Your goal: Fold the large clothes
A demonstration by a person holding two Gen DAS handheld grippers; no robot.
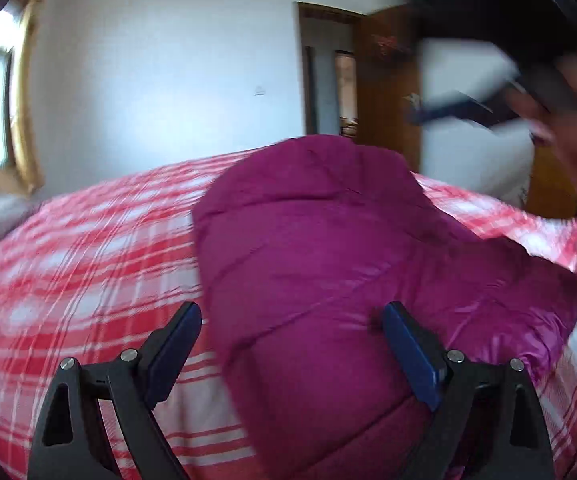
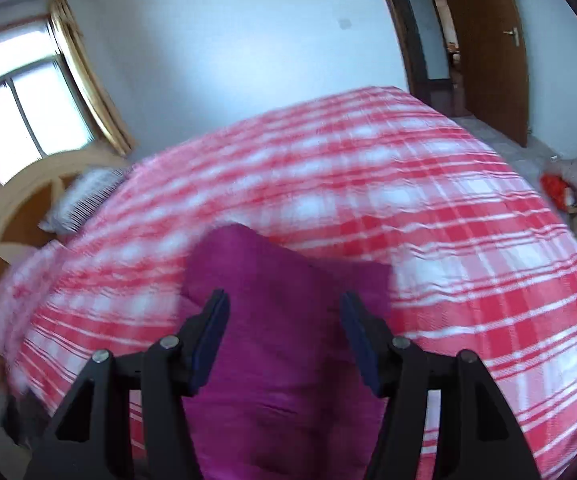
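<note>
Left wrist view: the left gripper (image 1: 292,312) is seen spread wide, nothing clamped, above the magenta quilted padded jacket (image 1: 328,240) lying folded on the red-and-white plaid bedspread (image 1: 68,260). The right gripper (image 2: 284,304) is partly open over it, gripping nothing.

Right gripper (image 1: 468,108): you see only a dark smear at the left wrist view's top right; its jaws can't be read there.
Magenta coat (image 1: 328,240): its near end runs off the bottom edge.
Checked bedspread (image 2: 408,200): blurred by motion.
Floor pile (image 2: 576,188): too small to identify.
</note>
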